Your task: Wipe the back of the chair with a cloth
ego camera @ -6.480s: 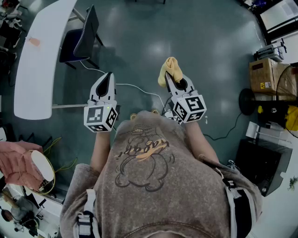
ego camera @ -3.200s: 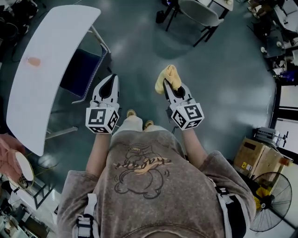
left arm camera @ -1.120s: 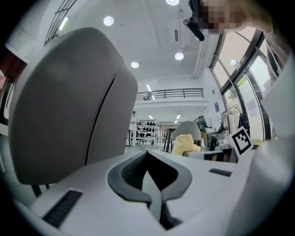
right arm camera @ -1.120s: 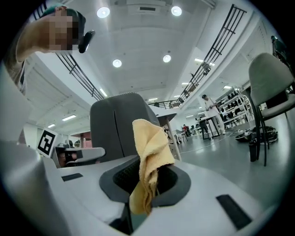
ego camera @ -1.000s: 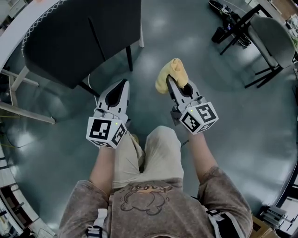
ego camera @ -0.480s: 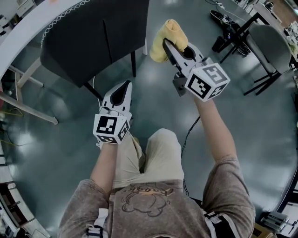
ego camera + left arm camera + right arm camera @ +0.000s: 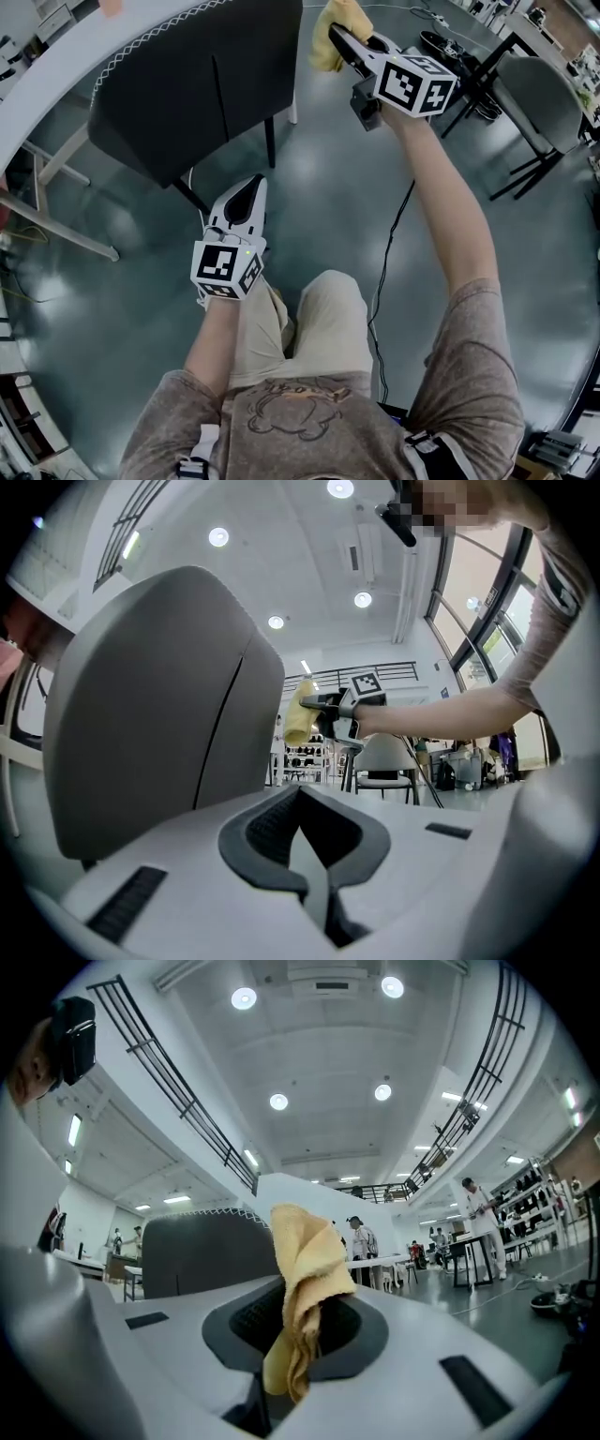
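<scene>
The person stands behind a dark chair [image 7: 187, 84] that is tucked under a curved white worktop [image 7: 56, 70]. The right arm is stretched forward, and the right gripper [image 7: 336, 36] is held up near the top of the chair back. Its fingers are clamped on a yellow cloth [image 7: 302, 1260]. The cloth is bunched between them, with one fold sticking up above the tips and the rest hanging down. It sits just beside the right-hand edge of the chair back. From the left gripper view there seems to be a thin gap between the two, but I cannot tell for sure whether they touch.

The left gripper [image 7: 253, 181] hangs lower, close to the person's body, and points at the back of the chair. Its fingers are pressed together with nothing between them, and it is clear of the chair.

A black cable [image 7: 394, 234] trails across the grey floor [image 7: 328, 206] below the right arm. A second, lighter chair [image 7: 553, 89] stands well off to the right.
</scene>
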A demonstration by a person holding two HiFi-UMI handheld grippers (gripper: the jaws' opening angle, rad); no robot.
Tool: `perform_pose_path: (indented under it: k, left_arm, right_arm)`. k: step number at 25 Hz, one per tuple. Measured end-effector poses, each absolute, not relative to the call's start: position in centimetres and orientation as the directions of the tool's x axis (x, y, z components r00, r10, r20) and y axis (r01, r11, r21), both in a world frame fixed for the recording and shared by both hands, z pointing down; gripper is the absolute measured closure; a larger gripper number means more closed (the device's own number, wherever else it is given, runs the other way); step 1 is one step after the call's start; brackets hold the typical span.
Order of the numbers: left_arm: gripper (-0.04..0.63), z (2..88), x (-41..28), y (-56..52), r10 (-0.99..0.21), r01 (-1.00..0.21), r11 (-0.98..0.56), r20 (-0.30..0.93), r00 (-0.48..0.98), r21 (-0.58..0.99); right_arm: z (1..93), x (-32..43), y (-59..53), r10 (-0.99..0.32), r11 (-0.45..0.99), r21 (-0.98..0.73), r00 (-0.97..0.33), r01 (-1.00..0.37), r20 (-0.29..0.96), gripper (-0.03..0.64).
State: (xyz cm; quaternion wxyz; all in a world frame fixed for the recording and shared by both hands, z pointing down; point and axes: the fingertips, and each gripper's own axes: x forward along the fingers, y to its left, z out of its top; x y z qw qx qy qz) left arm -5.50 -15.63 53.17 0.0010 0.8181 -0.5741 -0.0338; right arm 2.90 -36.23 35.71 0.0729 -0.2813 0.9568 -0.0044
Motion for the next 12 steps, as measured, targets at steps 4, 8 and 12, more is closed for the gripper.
perform_pose_path:
  k: [4, 8, 12]
  left_arm:
    - [0.588, 53.4, -4.8, -16.0, -0.932, -0.932, -0.362, -0.049, 0.360, 0.037]
    - [0.588, 53.4, -4.5, -16.1, -0.929, -0.930, -0.367, -0.049, 0.366, 0.022]
    - [0.588, 53.3, -5.0, -16.0, -0.932, -0.932, -0.360, -0.059, 0.358, 0.040]
  right_arm:
    - [34.5, 0.9, -36.0, -0.512, 0.857, -0.016, -0.848, -0.515, -0.137, 0.548]
    - [33.9, -1.1, -35.0, -0.478, 0.875, 0.008, -0.868, -0.483, -0.132, 0.548]
    - [33.9, -1.6, -34.4, -0.470, 0.881, -0.010, -0.871, -0.474, -0.141, 0.548]
